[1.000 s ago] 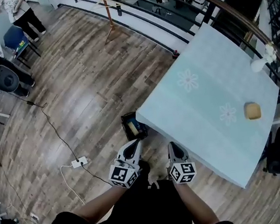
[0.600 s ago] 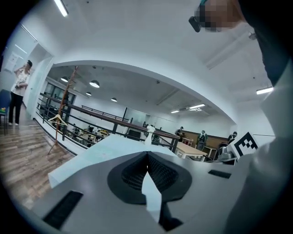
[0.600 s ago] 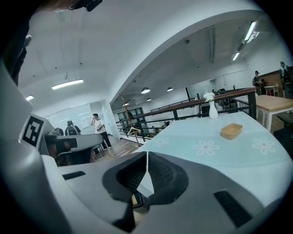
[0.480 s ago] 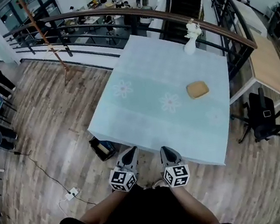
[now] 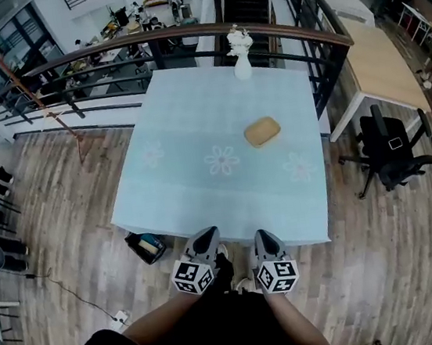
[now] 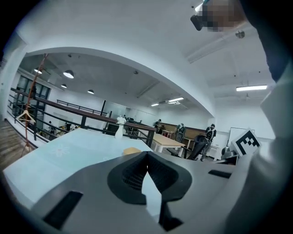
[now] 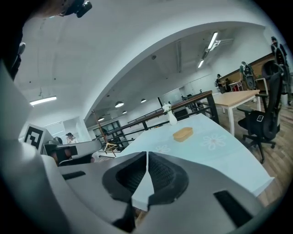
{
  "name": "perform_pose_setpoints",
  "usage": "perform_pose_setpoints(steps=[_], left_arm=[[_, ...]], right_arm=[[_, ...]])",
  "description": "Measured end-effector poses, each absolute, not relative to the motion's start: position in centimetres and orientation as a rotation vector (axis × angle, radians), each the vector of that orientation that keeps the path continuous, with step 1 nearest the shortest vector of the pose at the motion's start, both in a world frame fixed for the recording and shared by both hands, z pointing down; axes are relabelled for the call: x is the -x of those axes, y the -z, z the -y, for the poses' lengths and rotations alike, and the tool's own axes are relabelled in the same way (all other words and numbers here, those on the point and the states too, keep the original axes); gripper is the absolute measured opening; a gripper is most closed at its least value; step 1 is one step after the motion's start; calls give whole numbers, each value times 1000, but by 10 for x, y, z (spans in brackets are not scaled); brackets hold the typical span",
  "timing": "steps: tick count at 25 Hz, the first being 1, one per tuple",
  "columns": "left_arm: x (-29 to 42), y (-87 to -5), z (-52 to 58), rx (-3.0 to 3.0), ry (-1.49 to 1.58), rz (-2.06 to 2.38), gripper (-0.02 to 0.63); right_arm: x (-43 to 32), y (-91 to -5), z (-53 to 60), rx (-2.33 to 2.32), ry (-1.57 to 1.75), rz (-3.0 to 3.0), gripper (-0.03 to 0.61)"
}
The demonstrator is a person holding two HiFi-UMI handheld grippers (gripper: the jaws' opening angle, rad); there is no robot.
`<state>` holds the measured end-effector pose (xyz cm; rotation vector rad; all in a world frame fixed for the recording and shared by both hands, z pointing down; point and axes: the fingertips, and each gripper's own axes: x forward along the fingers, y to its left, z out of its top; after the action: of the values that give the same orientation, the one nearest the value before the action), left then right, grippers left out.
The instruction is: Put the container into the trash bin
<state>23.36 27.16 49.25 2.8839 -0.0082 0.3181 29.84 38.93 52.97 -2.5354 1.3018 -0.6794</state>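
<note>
Nothing accomplished yet. Left gripper, right gripper: clenched, empty, at near edge of table. Remaining: reach container, grasp, carry to trash bin on floor, drop.

a pale blue worktop fills the middle. a tan container lies on it toward 1 o'clock, with a white vase at its 12 o'clock edge. a dark trash bin sits on the floor at 7 o'clock. the left gripper and right gripper hang side by side at 6 o'clock.
</note>
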Motion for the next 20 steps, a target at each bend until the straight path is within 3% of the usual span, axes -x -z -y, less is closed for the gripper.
perform_pose_setpoints(steps=[13, 20], left_arm=[[-387, -512, -231, -2854, -376, -131, 14], [-435, -521, -203, -2800, -410, -200, 14]], right_arm=[[-414, -541, -372, 2671, 719, -1127, 40], [-473, -559, -324, 2733, 879, -1148, 40]])
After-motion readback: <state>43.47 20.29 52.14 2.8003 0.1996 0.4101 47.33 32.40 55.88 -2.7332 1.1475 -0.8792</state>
